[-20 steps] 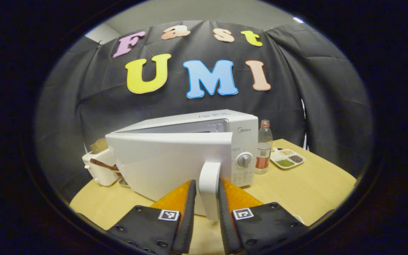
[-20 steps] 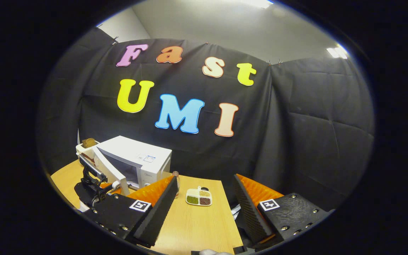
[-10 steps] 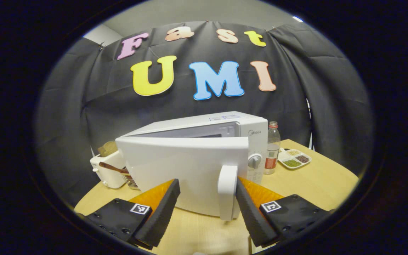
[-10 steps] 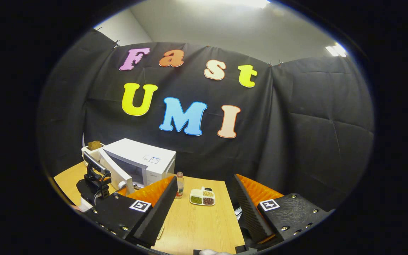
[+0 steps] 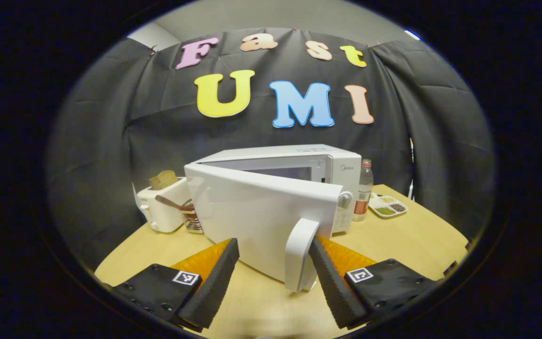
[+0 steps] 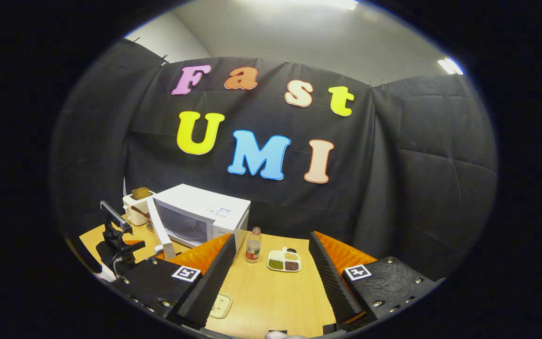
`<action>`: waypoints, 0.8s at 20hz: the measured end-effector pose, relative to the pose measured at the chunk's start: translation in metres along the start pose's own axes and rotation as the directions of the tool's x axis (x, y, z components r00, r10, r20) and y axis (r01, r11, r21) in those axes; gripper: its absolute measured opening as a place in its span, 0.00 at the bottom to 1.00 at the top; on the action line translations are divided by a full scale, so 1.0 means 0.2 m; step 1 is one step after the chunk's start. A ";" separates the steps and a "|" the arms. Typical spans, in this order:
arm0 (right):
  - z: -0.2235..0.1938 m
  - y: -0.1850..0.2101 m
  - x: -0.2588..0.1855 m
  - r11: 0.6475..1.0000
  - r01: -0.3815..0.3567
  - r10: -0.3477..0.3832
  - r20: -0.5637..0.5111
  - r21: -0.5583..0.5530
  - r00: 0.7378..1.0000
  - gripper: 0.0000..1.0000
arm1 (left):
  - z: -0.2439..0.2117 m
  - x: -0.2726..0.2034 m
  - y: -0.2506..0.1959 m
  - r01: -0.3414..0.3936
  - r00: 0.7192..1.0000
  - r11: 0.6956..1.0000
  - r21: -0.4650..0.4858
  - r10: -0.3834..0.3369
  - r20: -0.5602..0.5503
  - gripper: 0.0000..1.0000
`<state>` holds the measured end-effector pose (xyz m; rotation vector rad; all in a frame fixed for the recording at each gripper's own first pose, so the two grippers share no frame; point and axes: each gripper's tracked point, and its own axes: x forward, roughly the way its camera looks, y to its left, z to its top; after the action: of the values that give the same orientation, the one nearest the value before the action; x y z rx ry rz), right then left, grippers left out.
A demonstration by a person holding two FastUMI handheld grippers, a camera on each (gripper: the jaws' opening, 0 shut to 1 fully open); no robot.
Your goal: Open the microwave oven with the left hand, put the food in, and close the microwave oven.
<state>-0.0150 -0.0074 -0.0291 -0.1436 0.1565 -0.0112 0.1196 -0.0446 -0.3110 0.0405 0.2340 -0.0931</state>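
Left gripper view, jaws spread around microwave door handle (image 5: 300,254), door ajar, right gripper (image 6: 271,275) jaws apart, empty

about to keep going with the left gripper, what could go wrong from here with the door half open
1. The left gripper is open around the door handle, not clamped; pulling now may let it slip off.
2. The microwave door swings toward the toaster side and might bump it.
3. The bottle stands close beside the microwave; a jolt could topple it.
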 end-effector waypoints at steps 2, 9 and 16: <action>0.00 0.08 -0.01 0.999 -0.031 0.031 0.006 -0.007 0.999 0.96 | -0.04 -0.10 0.11 -0.027 1.000 1.000 -0.009 0.027 -0.007 1.00; -0.03 0.40 -0.03 0.990 -0.143 0.143 -0.015 -0.008 0.990 0.96 | -0.15 -0.38 0.56 -0.139 0.990 0.990 0.004 0.139 -0.029 1.00; -0.05 0.60 -0.05 0.976 -0.218 0.218 -0.023 -0.022 0.976 0.96 | -0.22 -0.55 0.99 -0.267 0.963 0.964 -0.015 0.266 -0.039 0.99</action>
<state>-0.0266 0.1103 -0.0545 -0.1506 0.1921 0.2085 0.0215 0.1651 -0.3219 0.0536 0.2645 0.1785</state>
